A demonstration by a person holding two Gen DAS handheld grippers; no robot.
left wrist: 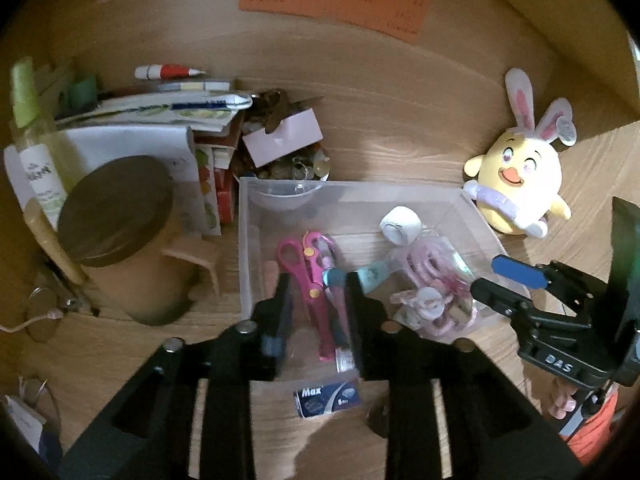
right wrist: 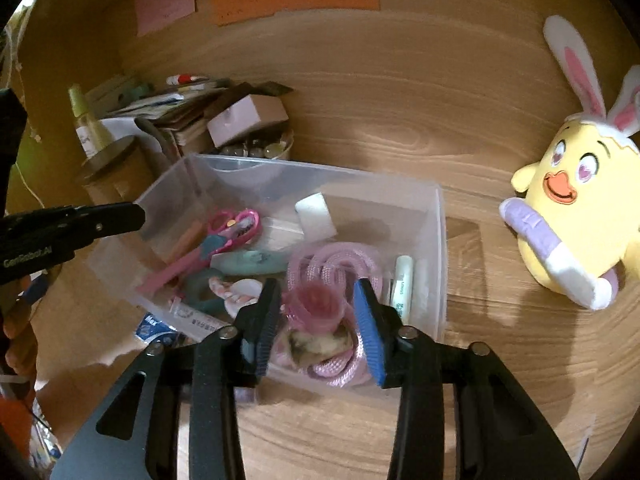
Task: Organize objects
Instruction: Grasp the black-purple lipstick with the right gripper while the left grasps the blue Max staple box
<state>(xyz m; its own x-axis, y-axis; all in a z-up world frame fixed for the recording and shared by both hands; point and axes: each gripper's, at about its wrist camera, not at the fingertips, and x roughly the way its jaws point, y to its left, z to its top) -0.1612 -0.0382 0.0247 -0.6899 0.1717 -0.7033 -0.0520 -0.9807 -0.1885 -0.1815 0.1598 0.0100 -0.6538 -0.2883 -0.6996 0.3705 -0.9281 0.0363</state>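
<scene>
- Left hand-held gripper (left wrist: 316,284) hangs over the clear bin (left wrist: 476,216) on the bench (left wrist: 400,136), fingers apart above the pink scissors (left wrist: 304,264).
- Right hand-held gripper (right wrist: 316,300) tilts down, fingers apart, empty, over the pink cord (right wrist: 340,264) in the bin.

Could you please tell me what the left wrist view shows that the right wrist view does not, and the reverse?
Only the left wrist view shows the mirror beside the lidded canister. Only the right wrist view shows the white tube against the bin's wall. Both show the clear bin, pink scissors, pink cord, plush chick and both open tongs, left and right.
</scene>
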